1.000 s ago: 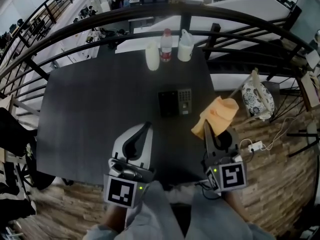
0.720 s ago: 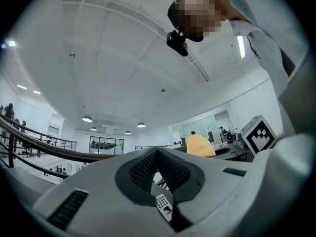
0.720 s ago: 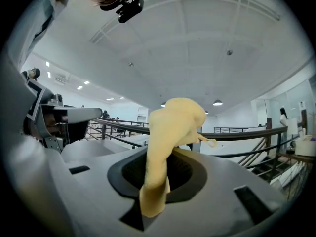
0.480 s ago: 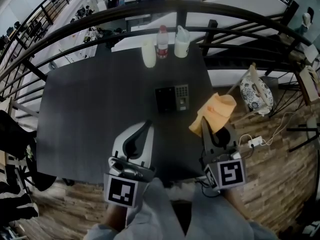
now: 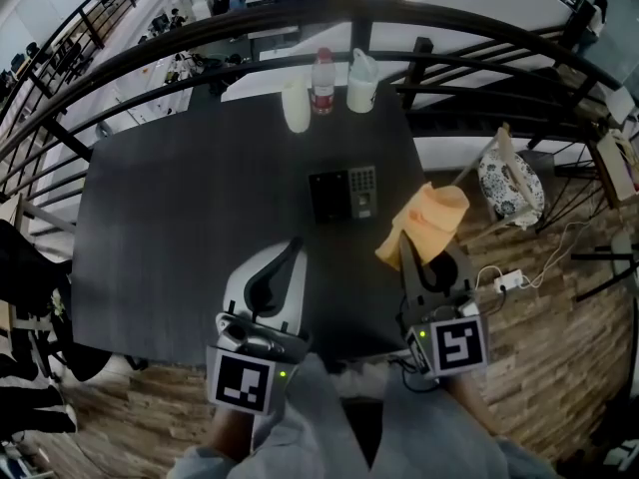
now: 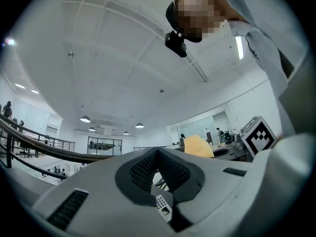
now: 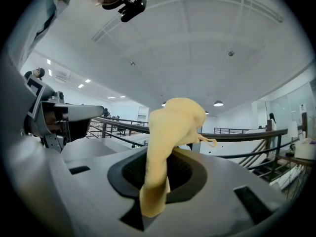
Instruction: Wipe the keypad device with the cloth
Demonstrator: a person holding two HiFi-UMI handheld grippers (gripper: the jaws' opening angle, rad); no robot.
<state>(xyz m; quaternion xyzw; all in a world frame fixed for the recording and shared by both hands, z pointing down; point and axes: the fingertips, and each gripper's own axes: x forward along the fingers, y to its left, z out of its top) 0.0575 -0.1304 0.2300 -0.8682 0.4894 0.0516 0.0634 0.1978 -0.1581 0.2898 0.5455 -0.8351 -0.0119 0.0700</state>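
The keypad device point(image 5: 344, 195), a dark flat unit with a grey keypad on its right half, lies on the black table point(image 5: 180, 208) right of centre. My right gripper point(image 5: 403, 240) is near the table's right front edge, shut on the orange cloth point(image 5: 426, 222), which bunches up above the jaws point(image 7: 175, 120). It is short of the device and to its right. My left gripper point(image 5: 294, 246) is held over the front of the table, shut and empty. Along its jaws I see the keypad device point(image 6: 163, 204) small and low, and the cloth point(image 6: 197, 146) to the right.
A white cup point(image 5: 296, 108), a red-labelled bottle point(image 5: 321, 83) and a white jug point(image 5: 361, 84) stand at the table's far edge. A curved black railing point(image 5: 479, 38) runs behind. A patterned bag point(image 5: 511, 192) and a power strip point(image 5: 504, 289) lie on the wood floor to the right.
The right gripper with the cloth has drifted slightly left towards the table. The left gripper has not moved.
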